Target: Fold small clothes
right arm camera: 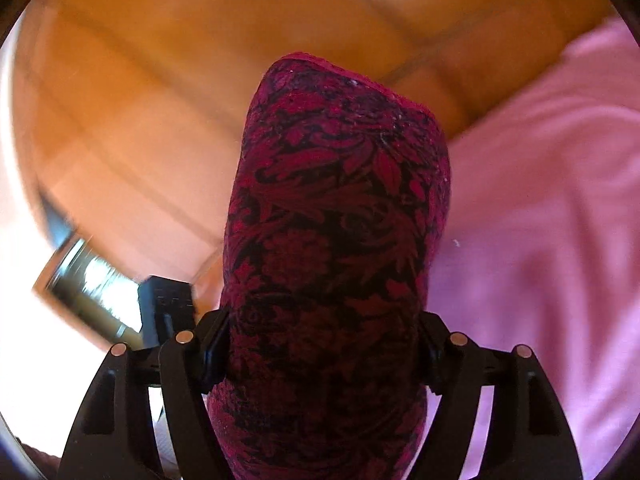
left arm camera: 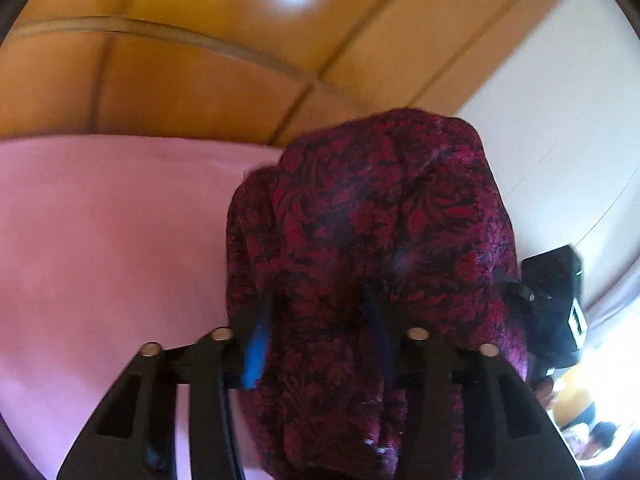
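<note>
A dark red garment (left arm camera: 380, 208) with a black floral pattern is bunched up and lifted off the pink sheet. In the left wrist view my left gripper (left arm camera: 320, 320) is shut on it, and the cloth bulges out over both blue-padded fingers (left arm camera: 256, 340). In the right wrist view the same garment (right arm camera: 340, 200) rises as a thick roll between the fingers of my right gripper (right arm camera: 324, 352), which is shut on its sides. The fingertips of both grippers are largely buried in the cloth. Both views are blurred.
A pink sheet (left arm camera: 100, 240) covers the surface on the left of the left wrist view and on the right of the right wrist view (right arm camera: 540, 220). Orange wooden panels (left arm camera: 180, 80) stand behind. A black gripper body (left arm camera: 556, 304) shows at the garment's right edge, another (right arm camera: 168, 304) at its left.
</note>
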Motion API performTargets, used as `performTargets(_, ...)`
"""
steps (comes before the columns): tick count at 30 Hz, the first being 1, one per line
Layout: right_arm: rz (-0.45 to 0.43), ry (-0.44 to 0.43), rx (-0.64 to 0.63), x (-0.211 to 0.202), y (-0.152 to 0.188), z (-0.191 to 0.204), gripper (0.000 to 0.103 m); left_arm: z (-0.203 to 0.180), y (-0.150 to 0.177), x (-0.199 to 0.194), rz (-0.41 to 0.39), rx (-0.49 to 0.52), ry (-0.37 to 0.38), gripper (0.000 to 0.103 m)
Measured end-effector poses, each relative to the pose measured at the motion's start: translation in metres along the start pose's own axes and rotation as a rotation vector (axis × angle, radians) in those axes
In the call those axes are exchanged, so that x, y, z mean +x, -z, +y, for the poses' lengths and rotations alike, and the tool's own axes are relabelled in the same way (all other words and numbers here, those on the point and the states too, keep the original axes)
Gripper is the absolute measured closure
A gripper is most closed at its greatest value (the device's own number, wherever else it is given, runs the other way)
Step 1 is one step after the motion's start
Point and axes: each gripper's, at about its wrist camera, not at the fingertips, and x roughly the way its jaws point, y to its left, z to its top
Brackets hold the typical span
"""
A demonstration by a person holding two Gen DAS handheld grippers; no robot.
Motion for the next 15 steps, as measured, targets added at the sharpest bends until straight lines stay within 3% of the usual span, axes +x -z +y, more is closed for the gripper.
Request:
performTargets(3,0.027,0.148,0.062,0.002,0.006,-0.045,0.031,-0.027,0.004,0.051,0.086,0.171,-0.220,0.068)
performTargets(6,0.029,0.188,0.117,0.004,0.018,-0.072,0.021,-0.038,0.008,0.062,0.075,0.219,-0.275,0.068)
performTargets(10,-0.026,0.263,0.060,-0.011,0.011,-0.055,0.015,-0.055,0.019,0.052,0.020,0.269,-0.374,0.068)
performTargets(13,-0.128,0.348,-0.034,-0.034,0.001,-0.030,0.022,-0.067,0.030,0.046,-0.006,0.294,-0.425,0.068)
performTargets(15,-0.147,0.364,-0.079,-0.029,-0.007,-0.001,0.035,-0.066,0.036,0.037,-0.018,0.291,-0.448,0.068)
